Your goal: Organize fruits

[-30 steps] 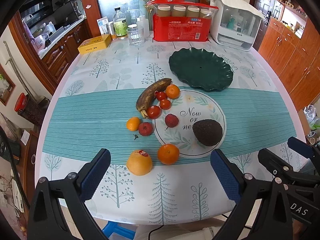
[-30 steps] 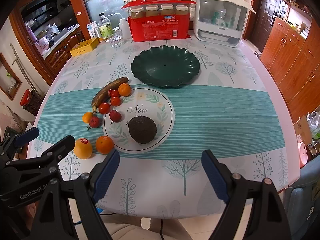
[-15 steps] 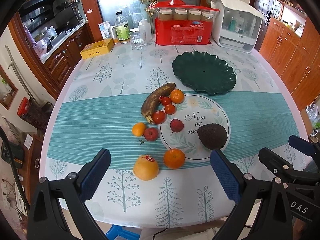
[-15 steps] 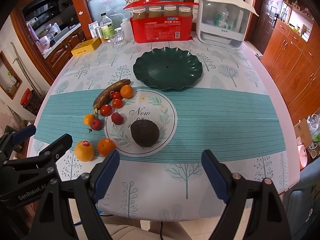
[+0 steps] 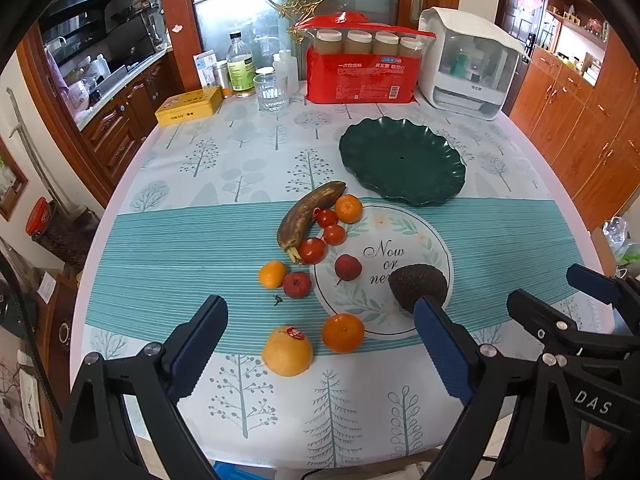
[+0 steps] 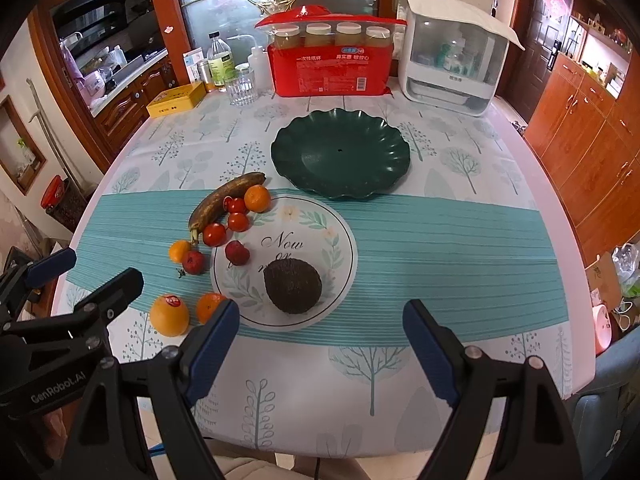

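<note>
Fruit lies loose on the table: a brown banana (image 5: pixel 310 210), an avocado (image 5: pixel 418 285), a large orange (image 5: pixel 287 351), smaller oranges (image 5: pixel 343 333), cherry tomatoes (image 5: pixel 312 250) and small red fruits (image 5: pixel 347 267). An empty dark green plate (image 5: pixel 402 159) sits behind them; it also shows in the right wrist view (image 6: pixel 340 154). My left gripper (image 5: pixel 320 352) is open and empty above the near table edge, over the large orange. My right gripper (image 6: pixel 320 344) is open and empty, just in front of the avocado (image 6: pixel 293 286).
At the table's far edge stand a red pack of jars (image 5: pixel 362 70), a white appliance (image 5: pixel 468 62), a glass (image 5: pixel 271 92), bottles (image 5: pixel 240 66) and a yellow tin (image 5: pixel 188 106). Wooden cabinets (image 5: pixel 580 120) stand to the right.
Both grippers have drawn back and risen a little; the fruit and plate sit lower and smaller in view. Nothing on the table has moved. Both stay open.
</note>
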`<move>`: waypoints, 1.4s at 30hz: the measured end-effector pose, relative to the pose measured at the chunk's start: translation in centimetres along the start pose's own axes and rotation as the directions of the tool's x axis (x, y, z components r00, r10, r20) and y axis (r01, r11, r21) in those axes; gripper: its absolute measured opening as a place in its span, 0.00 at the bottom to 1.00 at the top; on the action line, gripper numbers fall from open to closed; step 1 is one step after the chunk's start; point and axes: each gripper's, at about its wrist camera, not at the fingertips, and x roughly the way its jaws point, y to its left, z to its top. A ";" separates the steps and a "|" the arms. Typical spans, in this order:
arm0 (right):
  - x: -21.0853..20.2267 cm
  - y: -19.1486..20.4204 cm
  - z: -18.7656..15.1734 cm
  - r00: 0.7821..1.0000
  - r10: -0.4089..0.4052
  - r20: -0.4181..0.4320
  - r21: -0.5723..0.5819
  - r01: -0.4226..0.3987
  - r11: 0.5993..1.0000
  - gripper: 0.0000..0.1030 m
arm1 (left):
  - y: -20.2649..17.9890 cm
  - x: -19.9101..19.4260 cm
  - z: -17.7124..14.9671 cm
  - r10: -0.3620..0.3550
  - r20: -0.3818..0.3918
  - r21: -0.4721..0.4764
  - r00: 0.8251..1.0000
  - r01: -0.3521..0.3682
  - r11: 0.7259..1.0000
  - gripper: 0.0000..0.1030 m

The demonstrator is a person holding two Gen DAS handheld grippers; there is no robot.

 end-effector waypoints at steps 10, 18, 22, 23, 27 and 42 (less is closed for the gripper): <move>2.2 -0.2 1.2 0.999 0.023 -0.029 -0.009 -0.023 1.000 0.82 | 1.8 2.6 -0.1 -0.005 -0.042 -0.065 0.999 0.002 0.998 0.90; 5.4 0.4 1.1 0.995 0.050 -0.090 -0.031 -0.053 0.998 0.82 | 3.8 6.6 -1.1 0.027 -0.110 -0.100 0.994 -0.038 0.994 0.90; 7.2 0.8 0.8 0.991 0.068 -0.113 -0.045 -0.073 0.996 0.82 | 4.4 8.4 -2.0 0.025 -0.146 -0.101 0.989 -0.041 0.994 0.90; 7.6 1.0 0.7 0.991 0.067 -0.117 -0.050 -0.074 0.996 0.81 | 4.5 8.9 -2.2 0.026 -0.154 -0.102 0.988 -0.042 0.994 0.90; 9.4 1.5 0.6 0.987 0.067 -0.144 -0.077 -0.079 0.994 0.80 | 5.1 10.5 -3.1 0.014 -0.182 -0.111 0.983 -0.034 0.993 0.90; 14.8 2.4 0.2 0.974 0.079 -0.210 -0.121 -0.106 0.987 0.80 | 7.4 14.7 -5.5 -0.141 -0.278 -0.233 0.950 0.076 0.970 0.60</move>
